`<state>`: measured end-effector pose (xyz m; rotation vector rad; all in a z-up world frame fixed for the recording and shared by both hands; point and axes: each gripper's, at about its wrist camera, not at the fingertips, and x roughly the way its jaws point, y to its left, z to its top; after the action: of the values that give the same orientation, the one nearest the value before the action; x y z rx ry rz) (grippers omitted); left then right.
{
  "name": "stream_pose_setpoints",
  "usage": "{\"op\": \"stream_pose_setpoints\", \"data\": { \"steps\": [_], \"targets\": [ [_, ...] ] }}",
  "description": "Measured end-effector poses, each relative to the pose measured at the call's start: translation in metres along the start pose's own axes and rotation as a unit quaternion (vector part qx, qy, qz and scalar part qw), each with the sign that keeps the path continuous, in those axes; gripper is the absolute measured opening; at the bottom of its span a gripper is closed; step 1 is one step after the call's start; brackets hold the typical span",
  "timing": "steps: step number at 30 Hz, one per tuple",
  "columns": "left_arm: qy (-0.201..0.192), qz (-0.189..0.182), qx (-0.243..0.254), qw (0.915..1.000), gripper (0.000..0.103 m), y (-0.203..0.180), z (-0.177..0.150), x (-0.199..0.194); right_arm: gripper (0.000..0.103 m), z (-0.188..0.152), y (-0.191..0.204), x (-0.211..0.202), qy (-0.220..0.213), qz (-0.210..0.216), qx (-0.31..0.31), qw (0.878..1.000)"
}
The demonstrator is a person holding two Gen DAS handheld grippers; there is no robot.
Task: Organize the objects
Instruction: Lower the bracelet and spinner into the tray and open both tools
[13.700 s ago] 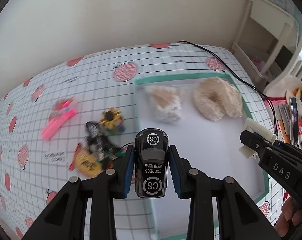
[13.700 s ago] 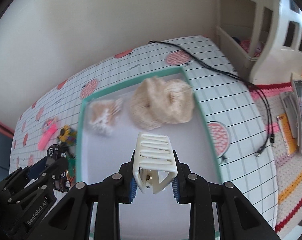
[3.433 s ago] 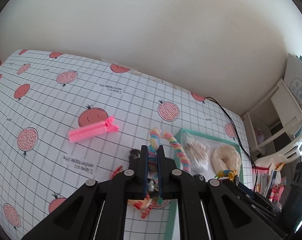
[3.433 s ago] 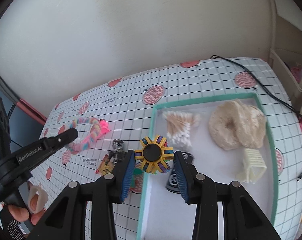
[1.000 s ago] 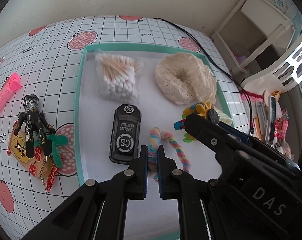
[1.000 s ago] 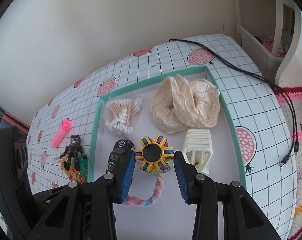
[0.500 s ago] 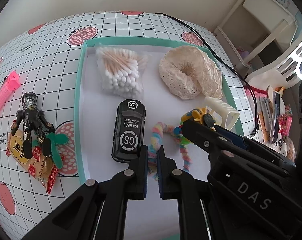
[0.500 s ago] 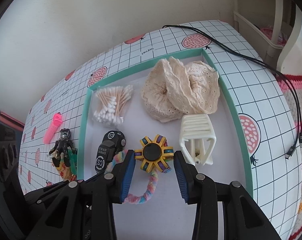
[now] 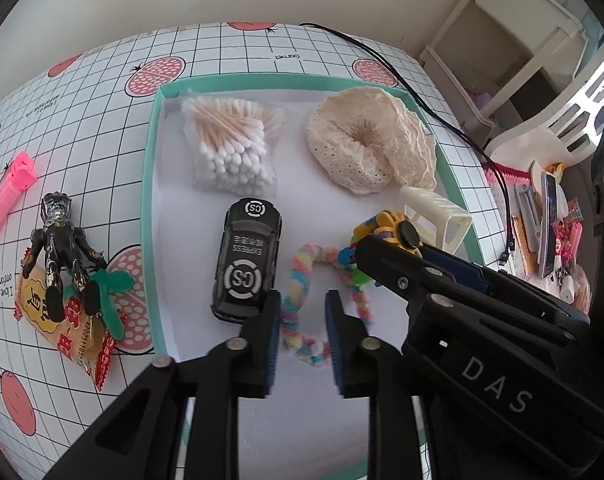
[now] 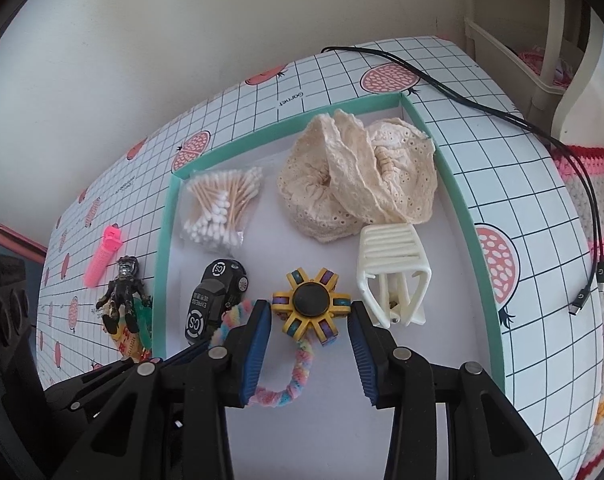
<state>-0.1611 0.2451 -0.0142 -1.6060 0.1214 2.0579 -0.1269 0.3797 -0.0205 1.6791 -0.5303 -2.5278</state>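
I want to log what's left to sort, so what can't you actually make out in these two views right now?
- Snack packet, left wrist view: the black action figure lies over it, print unreadable.
- Rainbow hair tie, right wrist view: partly behind the fidget spinner and right gripper.
- Near edge of the teal tray: both views, covered by the grippers.

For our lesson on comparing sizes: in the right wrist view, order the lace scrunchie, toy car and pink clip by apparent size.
1. lace scrunchie
2. toy car
3. pink clip
The clip lies farther away, so its true size versus the car is unsure.
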Motion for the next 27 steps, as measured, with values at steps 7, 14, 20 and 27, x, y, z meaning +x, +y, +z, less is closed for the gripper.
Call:
{"op": "stream_pose_setpoints", "data": {
  "steps": [7,14,20,27],
  "targets": [
    [-0.009,-0.001,0.009,0.9999,0.036,-0.001,0.009,-0.001,0.046,0.001,0.001,-0.005,-0.002,0.003,0.003,1.000],
    [-0.020,-0.002,0.013,0.9997,0.038,-0.011,0.010,-0.010,0.049,0.001,0.004,-0.011,-0.010,0.006,0.004,1.000],
    [-0.028,-0.001,0.017,0.9995,0.040,-0.009,0.007,-0.026,0.056,0.004,0.009,-0.020,-0.019,0.013,0.003,1.000],
    [-0.037,0.002,0.019,0.9991,0.044,-0.008,0.005,-0.037,0.058,0.004,0.015,-0.027,-0.027,0.013,-0.004,1.000]
  ]
}}
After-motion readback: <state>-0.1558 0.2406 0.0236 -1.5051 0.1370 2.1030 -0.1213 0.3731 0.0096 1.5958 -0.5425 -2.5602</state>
